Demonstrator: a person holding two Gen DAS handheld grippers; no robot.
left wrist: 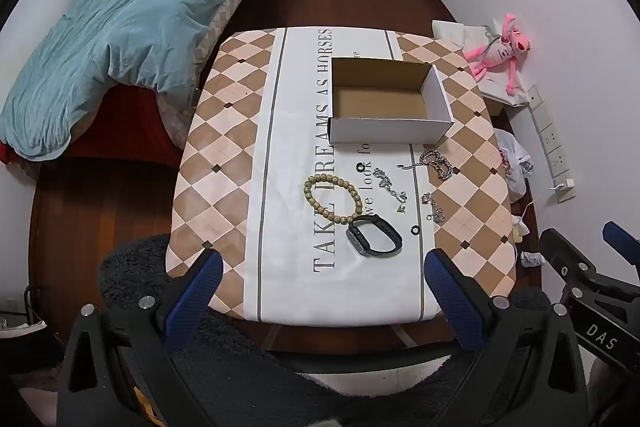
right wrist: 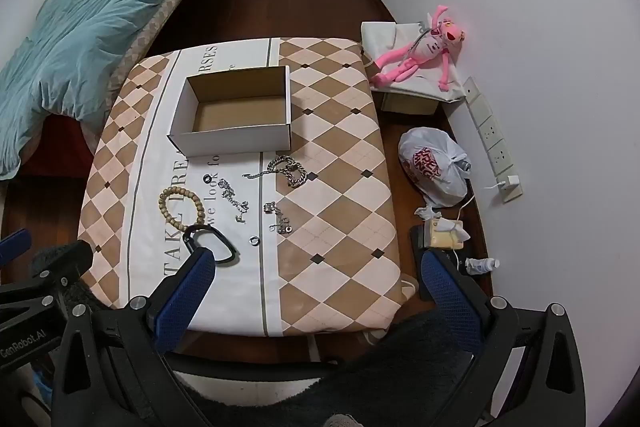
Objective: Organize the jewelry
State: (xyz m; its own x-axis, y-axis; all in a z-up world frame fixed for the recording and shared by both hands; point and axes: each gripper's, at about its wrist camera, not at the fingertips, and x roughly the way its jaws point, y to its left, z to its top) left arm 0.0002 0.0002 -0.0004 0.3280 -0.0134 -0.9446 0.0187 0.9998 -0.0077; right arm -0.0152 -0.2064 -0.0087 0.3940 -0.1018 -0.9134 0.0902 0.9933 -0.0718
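Note:
An open, empty cardboard box [left wrist: 384, 99] [right wrist: 236, 115] stands on the table. In front of it lie a wooden bead bracelet [left wrist: 332, 199] [right wrist: 182, 207], a black smartwatch [left wrist: 374, 235] [right wrist: 210, 245], a thick silver chain [left wrist: 438, 163] [right wrist: 290, 169], thinner silver chains [left wrist: 390, 187] [right wrist: 236, 199] [left wrist: 432, 209] [right wrist: 278, 215] and small rings [left wrist: 359, 167] [right wrist: 254, 239]. My left gripper [left wrist: 324, 291] is open and empty above the table's near edge. My right gripper [right wrist: 316, 291] is open and empty, to the right of the left one.
The table [left wrist: 224, 147] [right wrist: 340, 187] has a checked cloth with lettering. A bed with a blue quilt [left wrist: 120, 39] stands left. A pink plush toy [right wrist: 420, 55], a white plastic bag [right wrist: 434, 167] and a power strip [right wrist: 492, 139] lie right.

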